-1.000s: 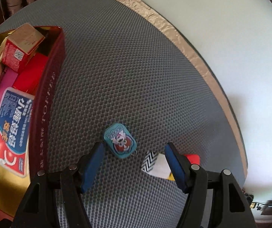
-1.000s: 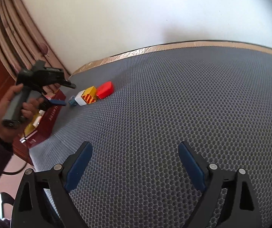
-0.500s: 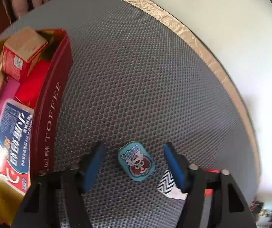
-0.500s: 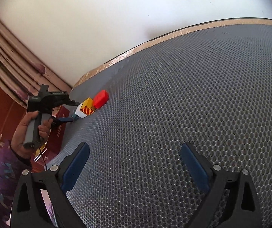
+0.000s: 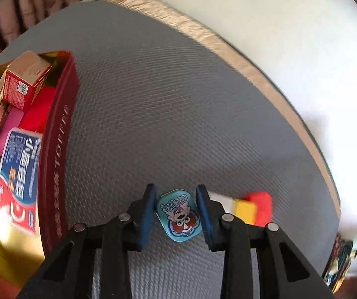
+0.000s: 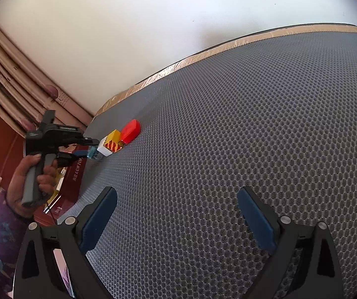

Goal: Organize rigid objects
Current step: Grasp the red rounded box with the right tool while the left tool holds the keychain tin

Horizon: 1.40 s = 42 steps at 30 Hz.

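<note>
- The left gripper (image 5: 176, 210) points steeply down at the grey mesh-covered desk (image 5: 178, 99); its jaws have just been closing, and the blue pads now sit against both sides of the small teal tin (image 5: 179, 214) (cartoon face on its lid), clamped on it.
- The tin sits low over the mesh, just right of the dark red box (image 5: 58, 149); that box holds a red carton (image 5: 25, 82), a blue-and-red packet (image 5: 19, 179) and other items.
- Just right of the tin lie a white-and-yellow block (image 6: 111, 143) and a red block (image 6: 131, 130), touching each other.
- The right gripper (image 6: 177, 219) hovers over bare mesh, jaws wide apart with nothing between them; a hand (image 6: 32, 182) holds the left gripper's handle.
</note>
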Available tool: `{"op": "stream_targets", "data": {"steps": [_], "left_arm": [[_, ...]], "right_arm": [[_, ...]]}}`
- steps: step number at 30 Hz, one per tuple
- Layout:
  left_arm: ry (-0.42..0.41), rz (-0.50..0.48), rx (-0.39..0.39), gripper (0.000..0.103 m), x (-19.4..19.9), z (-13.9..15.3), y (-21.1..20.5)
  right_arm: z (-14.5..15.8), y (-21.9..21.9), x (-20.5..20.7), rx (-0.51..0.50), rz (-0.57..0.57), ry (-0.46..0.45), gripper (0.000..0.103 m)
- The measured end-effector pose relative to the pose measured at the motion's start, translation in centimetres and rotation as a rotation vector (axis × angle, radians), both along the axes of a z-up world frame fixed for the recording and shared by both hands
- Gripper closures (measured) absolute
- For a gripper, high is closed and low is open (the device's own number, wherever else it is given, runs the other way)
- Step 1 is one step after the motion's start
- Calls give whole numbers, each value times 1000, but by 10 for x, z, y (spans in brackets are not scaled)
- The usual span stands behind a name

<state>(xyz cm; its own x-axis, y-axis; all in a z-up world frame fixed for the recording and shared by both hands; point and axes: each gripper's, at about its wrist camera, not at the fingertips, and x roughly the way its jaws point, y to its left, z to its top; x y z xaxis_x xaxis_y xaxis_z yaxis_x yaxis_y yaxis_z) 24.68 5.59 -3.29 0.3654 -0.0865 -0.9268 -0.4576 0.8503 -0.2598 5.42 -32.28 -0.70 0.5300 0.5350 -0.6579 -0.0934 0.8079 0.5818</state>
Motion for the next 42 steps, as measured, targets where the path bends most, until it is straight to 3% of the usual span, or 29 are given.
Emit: {"op": "stream_targets", "data": {"steps": [6,9,11,14,16,19,27,31,35,42], "left_arm": [[-69,-74,-14,70,-38,25,-22],[-66,-96,-58,70,-59,26,-26],[-61,-109,-79,70,-72,25,-27],[-50,-139,-104,70,-89,25,-31],[-45,-151,-117,70,-98,27,-32],[-47,-157,-135,70,-111,32,-30],[-55,-152,-155,70,-124,48,-14],[-37,-151,-174,70,-119,45,-11],[-13,-140,-213,70,-118,37,-10],[13,-140,-231,70,-114,30,-11]], "right_arm": [[1,8,5,-26,22,7,6],[14,24,16,-39,74,-55,6],[26,47,29,-48,190,-131,6],[36,89,54,-173,407,-250,7],[37,110,79,-233,555,-277,7],[40,137,114,-314,735,-267,7],[28,199,163,-484,1037,-269,9],[10,218,160,-557,1185,-273,24],[-3,230,156,-613,1285,-258,29],[-10,238,169,-579,1339,-188,34]]}}
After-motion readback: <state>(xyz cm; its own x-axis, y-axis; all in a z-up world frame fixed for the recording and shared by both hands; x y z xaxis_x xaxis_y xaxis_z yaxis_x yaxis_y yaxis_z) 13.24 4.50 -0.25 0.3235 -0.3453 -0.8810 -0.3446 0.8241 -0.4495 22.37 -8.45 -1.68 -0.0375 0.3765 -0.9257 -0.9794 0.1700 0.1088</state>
